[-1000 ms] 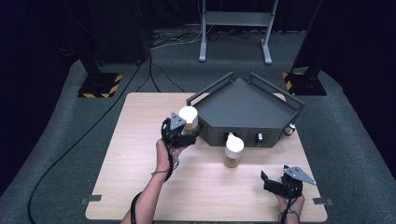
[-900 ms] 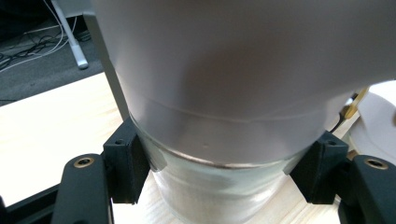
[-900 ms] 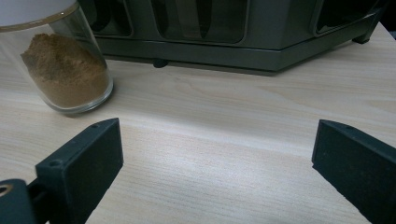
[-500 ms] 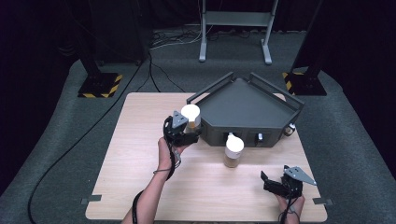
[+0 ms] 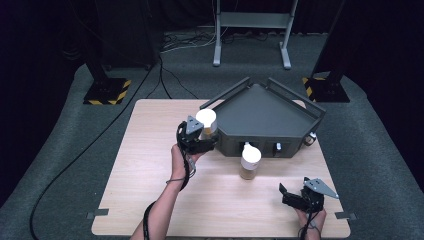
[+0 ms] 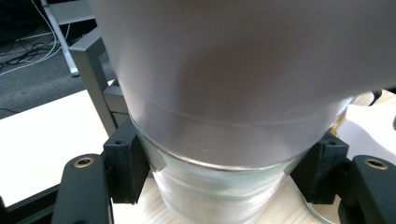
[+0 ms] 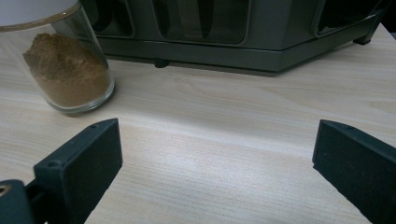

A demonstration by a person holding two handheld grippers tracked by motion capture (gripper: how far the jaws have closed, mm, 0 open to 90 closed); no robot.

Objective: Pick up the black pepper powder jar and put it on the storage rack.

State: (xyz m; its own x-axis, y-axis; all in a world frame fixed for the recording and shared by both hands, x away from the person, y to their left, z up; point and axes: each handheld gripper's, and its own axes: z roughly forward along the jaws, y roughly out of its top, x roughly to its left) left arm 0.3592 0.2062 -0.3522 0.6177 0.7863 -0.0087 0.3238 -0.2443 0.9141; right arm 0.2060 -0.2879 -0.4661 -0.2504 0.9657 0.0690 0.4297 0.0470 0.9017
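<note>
The left gripper (image 5: 200, 134), centre-left of the high view, is clamped; the right gripper (image 5: 292, 196), lower right, gapes wide.

Your left hand-held gripper (image 5: 200, 134) is matte black with a grey three-cornered plate on top; brass-ringed screw holes sit in its arms. Your right hand-held gripper (image 5: 296, 196) matches it, with blocky black pads (image 7: 79, 161) and a thin dark cable

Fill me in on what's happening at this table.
A person works with a gripper in each hand. The left gripper is shut on a white-lidded glass jar, held beside the dark grey rack. The right gripper rests open near the table's front edge, holding nothing. A second jar, with brown powder, stands before the rack.
</note>
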